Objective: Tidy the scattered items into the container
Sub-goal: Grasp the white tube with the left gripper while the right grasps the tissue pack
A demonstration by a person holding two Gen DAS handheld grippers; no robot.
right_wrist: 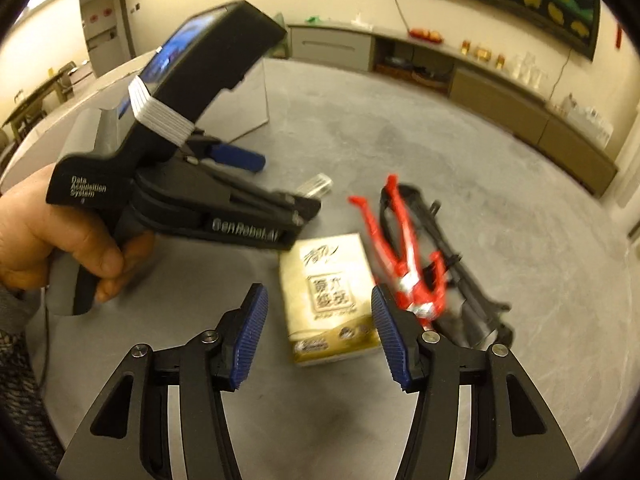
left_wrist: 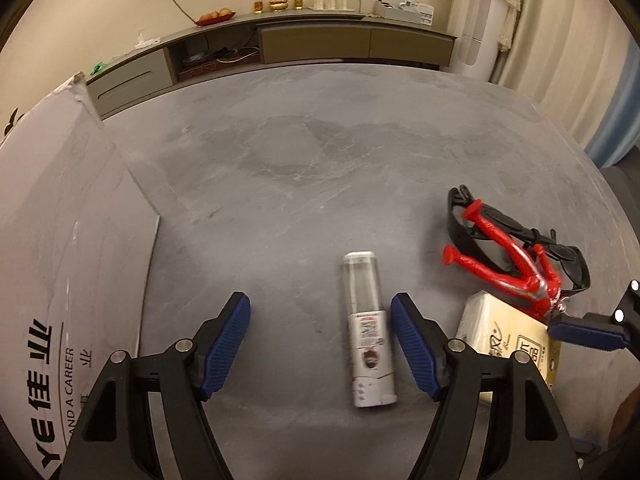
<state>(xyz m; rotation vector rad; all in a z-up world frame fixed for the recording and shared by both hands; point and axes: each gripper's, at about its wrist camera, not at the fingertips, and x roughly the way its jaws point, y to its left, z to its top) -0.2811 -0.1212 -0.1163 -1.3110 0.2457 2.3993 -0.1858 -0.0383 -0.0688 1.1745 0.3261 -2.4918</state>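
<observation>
**Grey table, both tools spread**

On the grey table a white box stands at far left. Next comes the left tool — fingers wide apart, a clear-capped bottle lying between them. Further right, the right tool is likewise spread around a tissue pack, beside a red figure lying on black glasses.

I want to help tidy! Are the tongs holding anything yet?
Nothing yet. Both tongs are open: the left tongs straddle the spray bottle, the right tongs straddle the tissue pack.
</observation>
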